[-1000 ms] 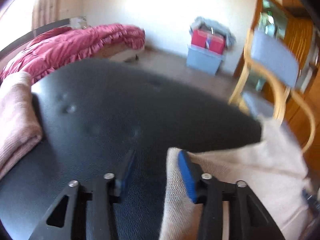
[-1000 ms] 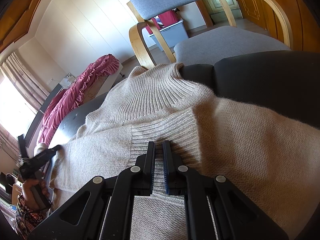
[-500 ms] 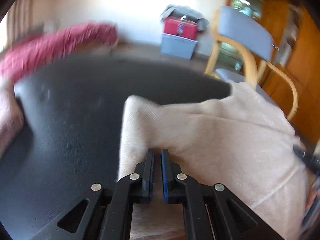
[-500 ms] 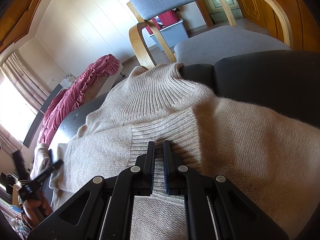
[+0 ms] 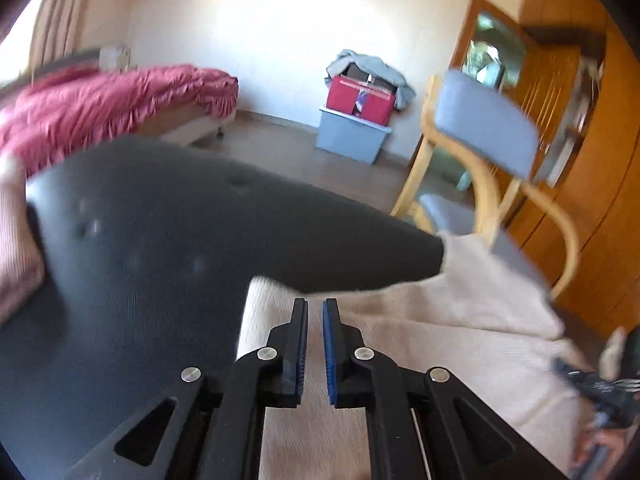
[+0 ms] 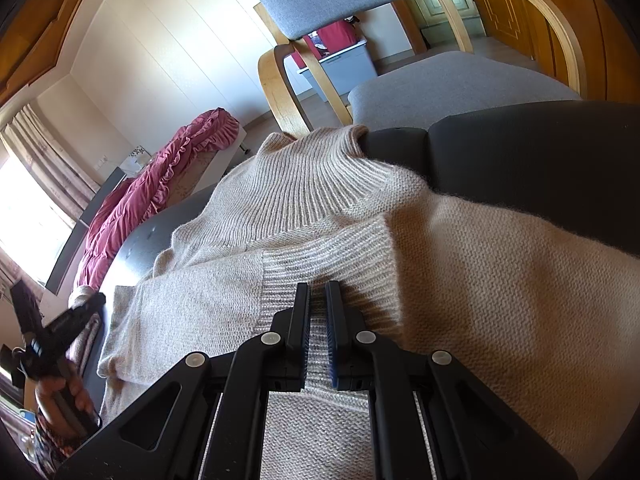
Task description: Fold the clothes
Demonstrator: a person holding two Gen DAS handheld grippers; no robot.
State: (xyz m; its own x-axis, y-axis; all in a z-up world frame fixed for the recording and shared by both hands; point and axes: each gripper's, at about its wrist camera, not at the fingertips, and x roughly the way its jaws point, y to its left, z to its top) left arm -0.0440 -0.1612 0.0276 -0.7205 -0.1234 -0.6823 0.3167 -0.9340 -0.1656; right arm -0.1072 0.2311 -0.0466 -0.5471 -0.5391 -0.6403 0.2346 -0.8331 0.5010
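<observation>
left gripper (image 5: 315, 308) jaws narrowed over sweater (image 5: 440, 332)

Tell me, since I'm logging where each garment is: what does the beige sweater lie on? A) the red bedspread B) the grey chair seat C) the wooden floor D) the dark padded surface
D: the beige sweater is spread over the dark padded surface, with its ribbed collar at the edge nearest the grey chair.
</observation>
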